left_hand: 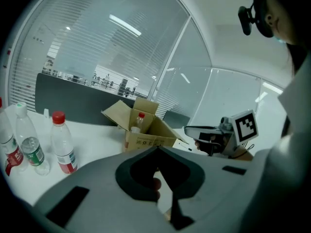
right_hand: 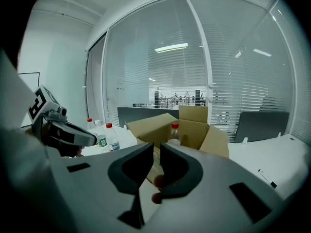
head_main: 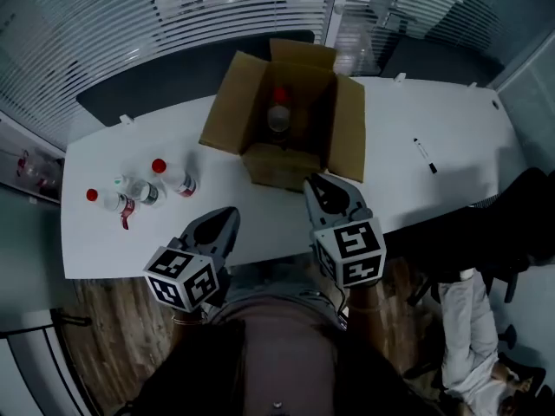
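Cardboard box (head_main: 227,102), red-capped plastic bottle (head_main: 278,111) inside; left hand-held gripper (head_main: 230,215) together, right hand-held gripper (head_main: 310,183) barely apart

Office meeting room: glass partition walls with blinds (right_hand: 243,57), long white table (head_main: 434,120) (marker pen (head_main: 424,155) on it), office chair (head_main: 512,224).

Item 1, left gripper (head_main: 231,213): grey moulded shell narrowing to a point, with dark rectangular slots in the shell. Black padded fingers (left_hand: 138,176) have scooped inner faces. At the rear is a marker cube (head_main: 184,277) with white faces and black square patterns.
Item 2, right gripper (head_main: 312,184): the same grey shell, black fingers (right_hand: 130,171) and a patterned cube (head_main: 351,251).
Item 3, person: dark outer garment (head_main: 186,375) over a grey-brown top (head_main: 277,336); black head-mounted device (left_hand: 252,14).
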